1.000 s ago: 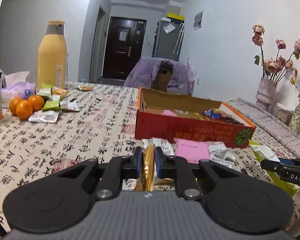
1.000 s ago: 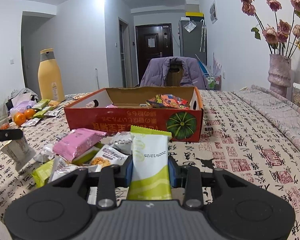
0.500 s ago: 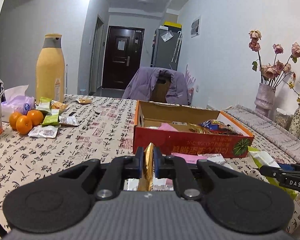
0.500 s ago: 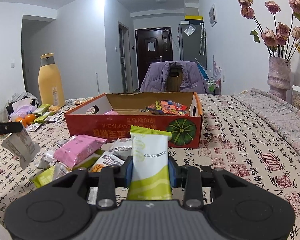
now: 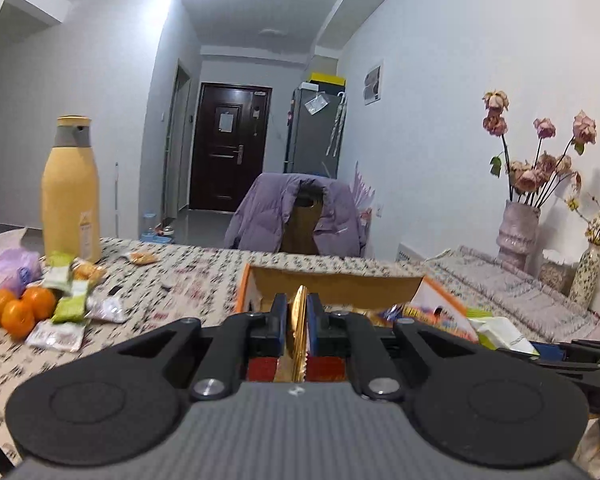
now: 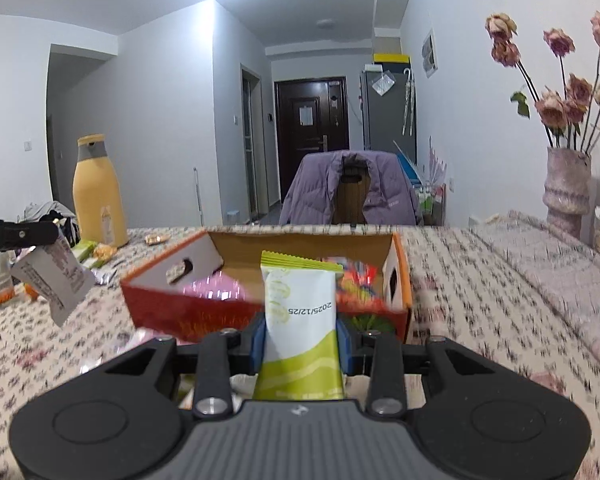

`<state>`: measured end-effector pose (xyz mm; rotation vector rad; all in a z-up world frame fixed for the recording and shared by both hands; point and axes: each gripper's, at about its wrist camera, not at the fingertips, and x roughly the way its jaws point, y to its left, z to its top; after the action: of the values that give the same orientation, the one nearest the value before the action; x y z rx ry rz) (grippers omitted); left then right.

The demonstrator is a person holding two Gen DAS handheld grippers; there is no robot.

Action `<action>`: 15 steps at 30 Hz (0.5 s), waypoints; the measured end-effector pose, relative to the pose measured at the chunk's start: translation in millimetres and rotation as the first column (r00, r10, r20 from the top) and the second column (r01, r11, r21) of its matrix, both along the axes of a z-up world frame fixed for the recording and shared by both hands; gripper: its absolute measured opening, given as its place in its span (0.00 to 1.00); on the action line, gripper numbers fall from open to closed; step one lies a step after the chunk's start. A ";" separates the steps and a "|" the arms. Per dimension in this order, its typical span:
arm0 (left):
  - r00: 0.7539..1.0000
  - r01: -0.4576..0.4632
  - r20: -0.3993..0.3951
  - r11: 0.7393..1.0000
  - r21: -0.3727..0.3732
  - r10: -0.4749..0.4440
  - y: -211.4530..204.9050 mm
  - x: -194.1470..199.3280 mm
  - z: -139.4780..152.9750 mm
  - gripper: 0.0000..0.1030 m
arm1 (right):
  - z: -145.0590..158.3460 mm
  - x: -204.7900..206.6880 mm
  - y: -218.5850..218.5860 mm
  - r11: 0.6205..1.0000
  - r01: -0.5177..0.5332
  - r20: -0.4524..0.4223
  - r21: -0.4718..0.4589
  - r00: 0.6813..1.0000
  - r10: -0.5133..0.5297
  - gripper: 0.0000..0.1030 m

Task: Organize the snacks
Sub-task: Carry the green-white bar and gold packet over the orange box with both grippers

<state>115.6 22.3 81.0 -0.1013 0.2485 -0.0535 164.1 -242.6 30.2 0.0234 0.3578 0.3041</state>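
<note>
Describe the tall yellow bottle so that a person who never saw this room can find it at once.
Start at the long table with the black-lettered cloth and go to its far left end, left of the red cardboard box. There the yellow bottle stands upright beside small snack packets; its grey collar and height set it apart.

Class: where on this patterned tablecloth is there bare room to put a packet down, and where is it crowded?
Bare: tablecloth between the orange cardboard box and the grey folded runner. Crowded: around the oranges and small packets near the tall yellow bottle.

Patterned table (image 6: 480, 300) under snack box (image 6: 188, 308), oranges (image 5: 20, 308), bottle (image 5: 71, 192)
</note>
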 end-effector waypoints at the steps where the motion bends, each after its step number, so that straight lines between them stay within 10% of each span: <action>1: 1.000 0.006 0.003 1.000 0.000 -0.006 -1.5 6.0 3.3 0.10 | 3.6 5.7 1.0 1.000 0.000 0.006 -0.001 1.000 0.000 0.33; 15: 0.998 0.054 0.010 0.999 0.000 -0.054 -22.6 110.0 28.1 0.10 | 31.8 106.8 23.8 1.000 -0.017 0.013 -0.020 1.000 0.017 0.33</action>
<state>225.7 -0.4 109.1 -0.0948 0.2411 -0.1078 271.0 -218.7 61.9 -0.0013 0.3485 0.3172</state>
